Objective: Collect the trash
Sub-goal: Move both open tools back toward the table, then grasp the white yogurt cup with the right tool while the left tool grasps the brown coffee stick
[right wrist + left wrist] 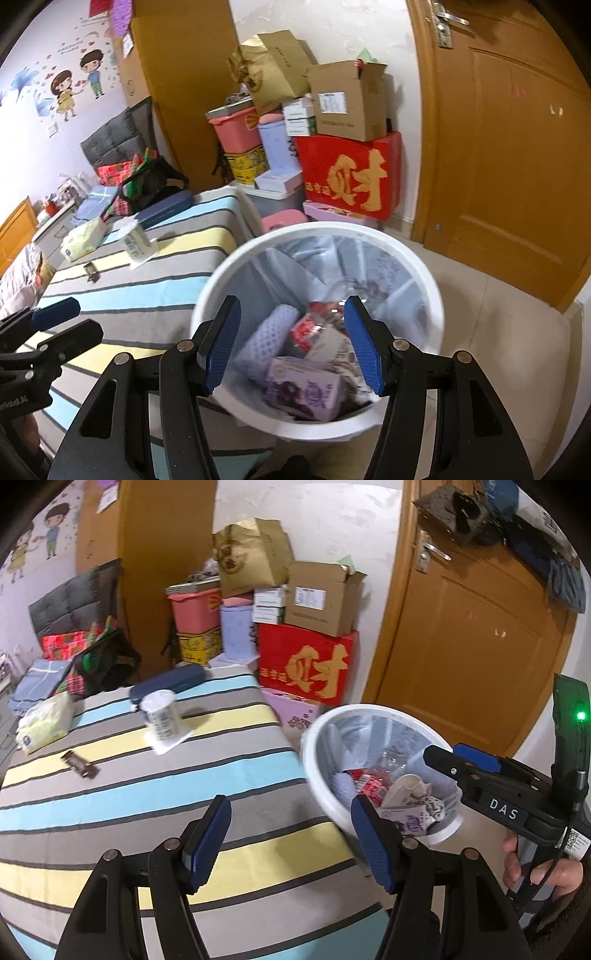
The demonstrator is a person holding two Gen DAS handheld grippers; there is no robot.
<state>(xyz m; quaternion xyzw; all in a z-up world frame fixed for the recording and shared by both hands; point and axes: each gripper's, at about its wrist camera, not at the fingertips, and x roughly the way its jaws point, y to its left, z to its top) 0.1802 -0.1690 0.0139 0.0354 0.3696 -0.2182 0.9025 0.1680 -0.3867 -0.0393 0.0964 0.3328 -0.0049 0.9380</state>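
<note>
A white trash bin (325, 771) (424, 291) stands on the floor beside the striped bed, holding a purple carton (306, 391), red wrappers and paper. On the bed lie a white cup (162, 716) (137, 242) on its side, a small brown wrapper (79, 766) (92, 273) and a yellow-green tissue pack (44, 720) (83, 240). My left gripper (291, 842) is open and empty over the bed edge next to the bin. My right gripper (291, 343) is open and empty above the bin's mouth; it also shows in the left wrist view (461, 760).
The striped bed (147, 812) (129, 295) carries a dark blue case (168, 683), a plaid bag (96, 664) and folded cloth. Stacked boxes with a red carton (306, 661) (351, 173) stand against the wall. A wooden door (472, 646) (517, 147) is at the right.
</note>
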